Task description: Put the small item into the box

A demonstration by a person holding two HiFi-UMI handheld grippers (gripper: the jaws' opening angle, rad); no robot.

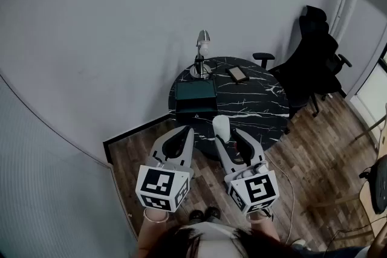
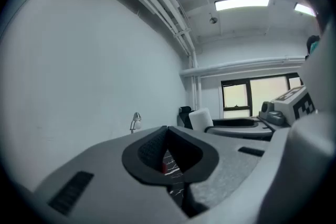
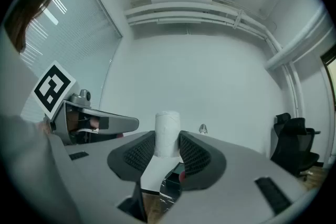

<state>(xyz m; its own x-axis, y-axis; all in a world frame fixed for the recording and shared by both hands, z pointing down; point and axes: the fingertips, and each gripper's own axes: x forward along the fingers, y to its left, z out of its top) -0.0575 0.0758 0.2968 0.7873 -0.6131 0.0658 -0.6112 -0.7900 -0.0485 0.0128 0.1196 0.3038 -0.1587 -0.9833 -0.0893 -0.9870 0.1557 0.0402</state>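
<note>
- The right tongs [image 3: 167, 140] are squeezing a small white roll [image 1: 221, 126] between their pads.
- The left tongs [image 2: 169, 150] are sitting closed, holding nothing.
- The white roll is hanging in the air near the edge of the round black table [image 1: 257, 107].
- The green box [image 1: 195, 93] is lying on that table, apart from the roll.

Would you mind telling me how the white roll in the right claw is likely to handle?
The white roll looks like soft paper, so probably light and squashable under the right claw. Being cylindrical, it may roll if laid sideways.
</note>
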